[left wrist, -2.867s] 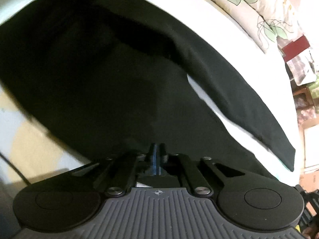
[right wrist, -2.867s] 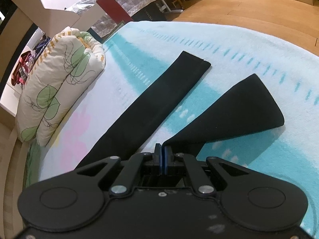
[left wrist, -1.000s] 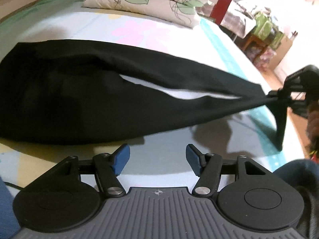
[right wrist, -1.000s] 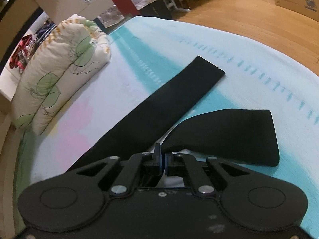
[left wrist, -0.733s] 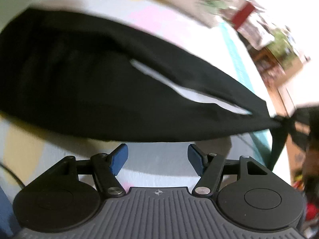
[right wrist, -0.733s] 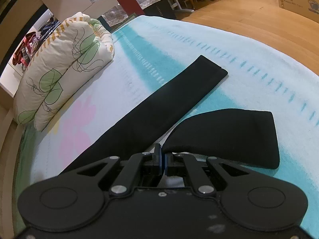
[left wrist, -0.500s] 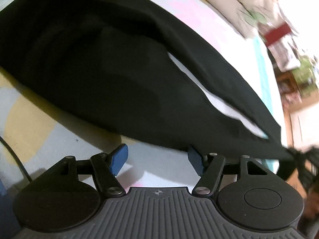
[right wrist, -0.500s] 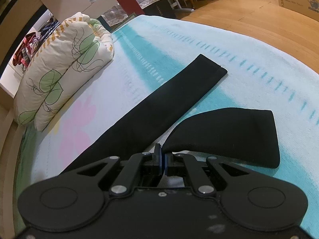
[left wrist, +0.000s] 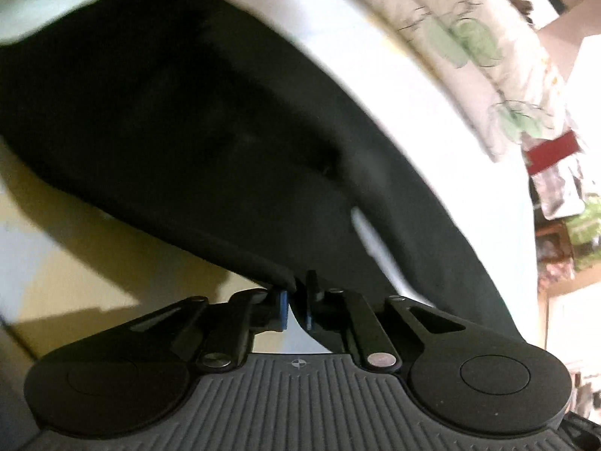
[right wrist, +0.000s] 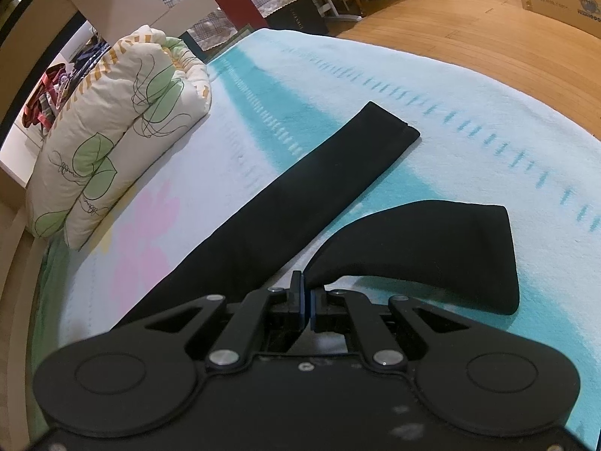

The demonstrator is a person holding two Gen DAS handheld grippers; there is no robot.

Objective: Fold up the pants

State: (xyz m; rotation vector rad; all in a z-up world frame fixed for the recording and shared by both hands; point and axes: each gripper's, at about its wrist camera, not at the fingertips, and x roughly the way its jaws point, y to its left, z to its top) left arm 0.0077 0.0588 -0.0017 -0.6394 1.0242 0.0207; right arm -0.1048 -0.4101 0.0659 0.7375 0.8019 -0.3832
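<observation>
Left wrist view
Pants: filled the upper left and centre, on the bedspread.
Left gripper: jaws had just closed, pinching the pants' near edge.

Right wrist view
Right gripper: jaws together, clamped on the lower-right leg end.
Other leg: stretched toward upper right.
Pillow: upper left.

Bare blanket beyond the pants; rolled quilt along its left edge
</observation>
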